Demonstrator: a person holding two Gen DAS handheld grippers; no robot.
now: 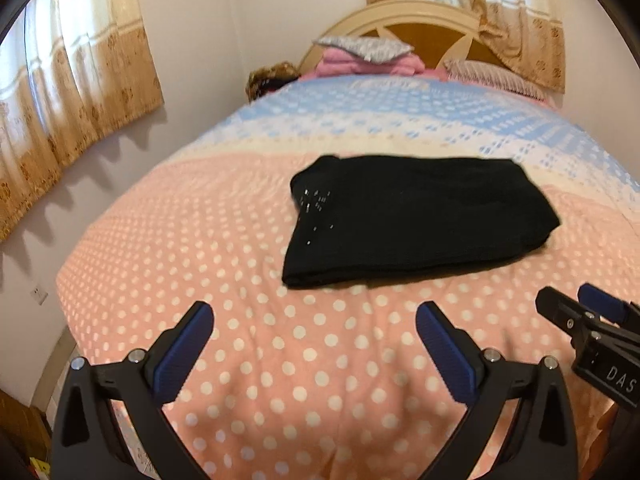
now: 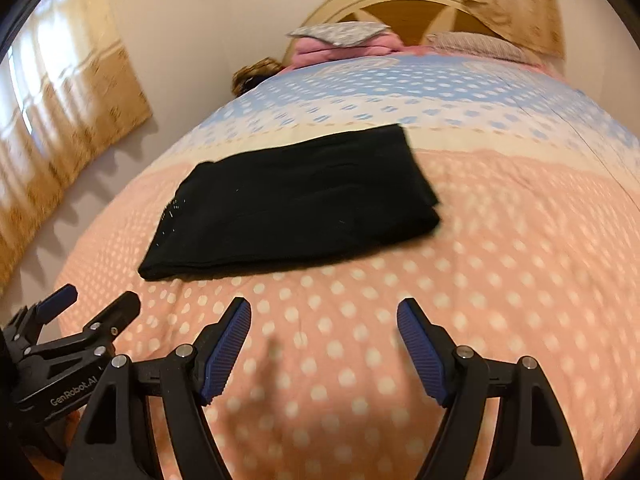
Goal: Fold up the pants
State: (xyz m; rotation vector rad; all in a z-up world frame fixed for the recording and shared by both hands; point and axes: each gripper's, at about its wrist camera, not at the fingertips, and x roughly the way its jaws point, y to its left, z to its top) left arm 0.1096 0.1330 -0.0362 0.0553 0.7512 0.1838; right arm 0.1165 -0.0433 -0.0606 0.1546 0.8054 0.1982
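1. The left gripper point(image 1: 314, 316) hangs above the bedspread point(image 1: 200, 240), fingers spread apart, holding nothing.
2. The right gripper point(image 2: 324, 312) hangs beside it, fingers likewise apart, holding nothing.
3. The black pants point(image 1: 416, 216) lie folded on the bedspread, beyond both grippers.

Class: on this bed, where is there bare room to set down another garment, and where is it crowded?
Free: the polka-dot bedspread left of the black pants, the strip between pants and both open grippers, and the blue band beyond. Crowded: the headboard end, with pink folded bedding and pillow.
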